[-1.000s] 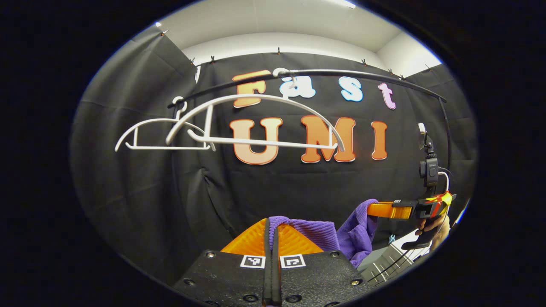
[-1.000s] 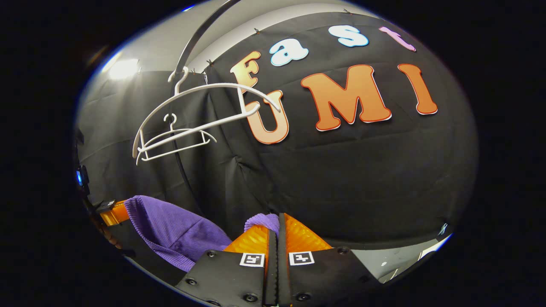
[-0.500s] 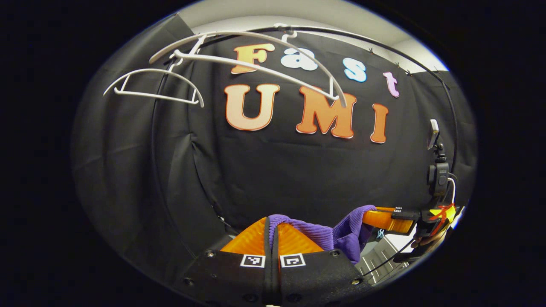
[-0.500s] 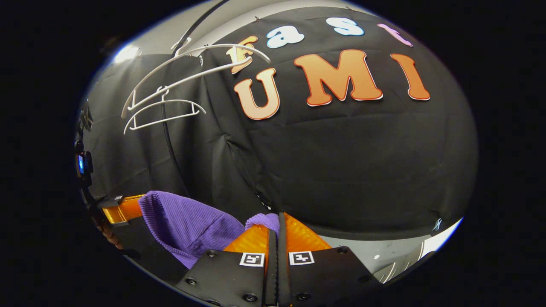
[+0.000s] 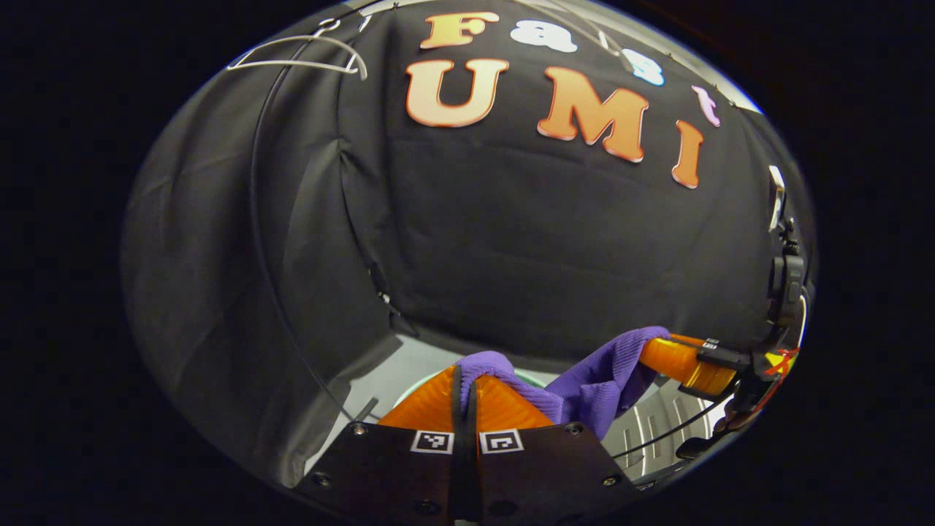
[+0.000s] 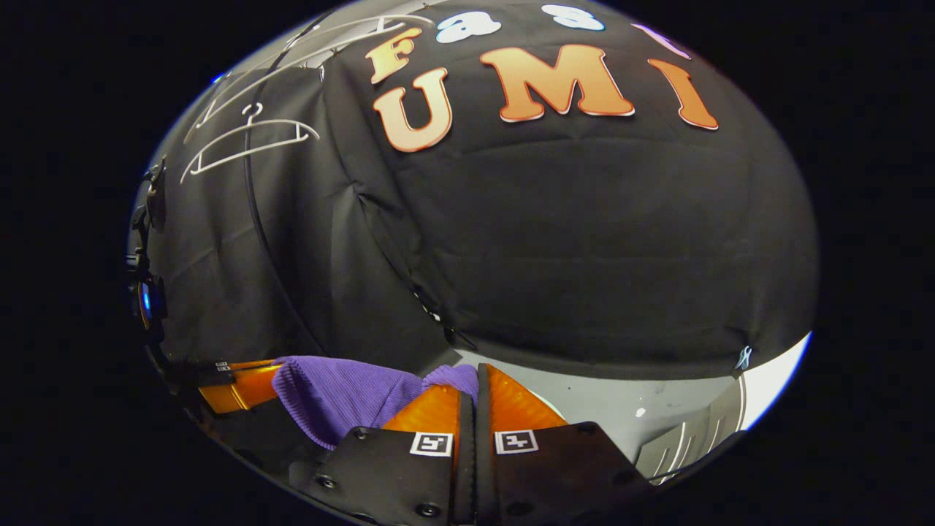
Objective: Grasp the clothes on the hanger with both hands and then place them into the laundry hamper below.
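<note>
Holding purple garment between both grippers, off the hangers. Left gripper at bottom of left gripper view, jaws together, pinching a fold of the cloth at the tips. Right gripper at bottom of right gripper view, jaws likewise together, clamped on another bunch of the same cloth. Fabric sagging between the two pinch points, ribbed knit, hanging slack. In left gripper view, right gripper seen farther off at right, fingers closed on the garment's far edge. In right gripper view, left gripper seen at left, cloth running from it toward the near fingers. Pale green rim just past the left fingertips, below the cloth; possibly the hamper, cannot tell. Grey floor beyond, meeting the black cloth wall. Thin black rack pole curving up at left. White hangers bare, far up at top left, well apart from the garment.
</note>
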`<state>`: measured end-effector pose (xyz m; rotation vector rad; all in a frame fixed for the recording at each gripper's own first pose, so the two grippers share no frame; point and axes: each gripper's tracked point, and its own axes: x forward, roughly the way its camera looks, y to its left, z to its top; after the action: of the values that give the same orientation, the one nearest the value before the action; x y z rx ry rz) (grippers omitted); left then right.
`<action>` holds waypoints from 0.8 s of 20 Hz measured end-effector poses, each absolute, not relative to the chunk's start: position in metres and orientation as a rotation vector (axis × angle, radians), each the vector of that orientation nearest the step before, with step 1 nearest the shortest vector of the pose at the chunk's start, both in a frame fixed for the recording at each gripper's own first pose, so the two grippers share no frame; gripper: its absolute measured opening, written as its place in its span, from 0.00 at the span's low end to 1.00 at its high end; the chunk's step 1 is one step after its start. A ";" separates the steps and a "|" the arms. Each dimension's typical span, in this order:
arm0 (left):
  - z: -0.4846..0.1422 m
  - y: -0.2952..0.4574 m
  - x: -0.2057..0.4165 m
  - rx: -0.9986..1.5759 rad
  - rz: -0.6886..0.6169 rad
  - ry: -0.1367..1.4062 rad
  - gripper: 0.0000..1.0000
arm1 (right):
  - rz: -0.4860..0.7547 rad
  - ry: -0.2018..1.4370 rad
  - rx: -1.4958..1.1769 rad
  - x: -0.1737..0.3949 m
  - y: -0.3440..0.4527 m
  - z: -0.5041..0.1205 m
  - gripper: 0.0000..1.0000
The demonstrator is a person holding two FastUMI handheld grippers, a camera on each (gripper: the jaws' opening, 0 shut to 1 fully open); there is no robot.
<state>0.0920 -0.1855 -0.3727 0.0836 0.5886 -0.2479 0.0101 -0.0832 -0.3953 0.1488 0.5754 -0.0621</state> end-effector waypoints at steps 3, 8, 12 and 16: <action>-0.431 -0.186 0.088 0.077 -0.214 0.719 0.00 | -0.071 0.669 0.147 0.002 -0.083 -0.447 0.08; -0.520 -0.166 0.073 0.093 -0.162 0.890 0.00 | -0.107 0.828 0.142 -0.015 -0.092 -0.541 0.08; -0.573 -0.158 0.064 0.103 -0.132 1.014 0.00 | -0.110 0.946 0.149 -0.032 -0.087 -0.607 0.08; -0.613 -0.147 0.061 0.138 -0.094 1.091 0.00 | -0.136 1.032 0.138 -0.041 -0.094 -0.650 0.08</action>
<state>0.0615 -0.1472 -0.6130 0.1378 1.0909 -0.0941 -0.0411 -0.0942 -0.6501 0.1383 1.0323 -0.1355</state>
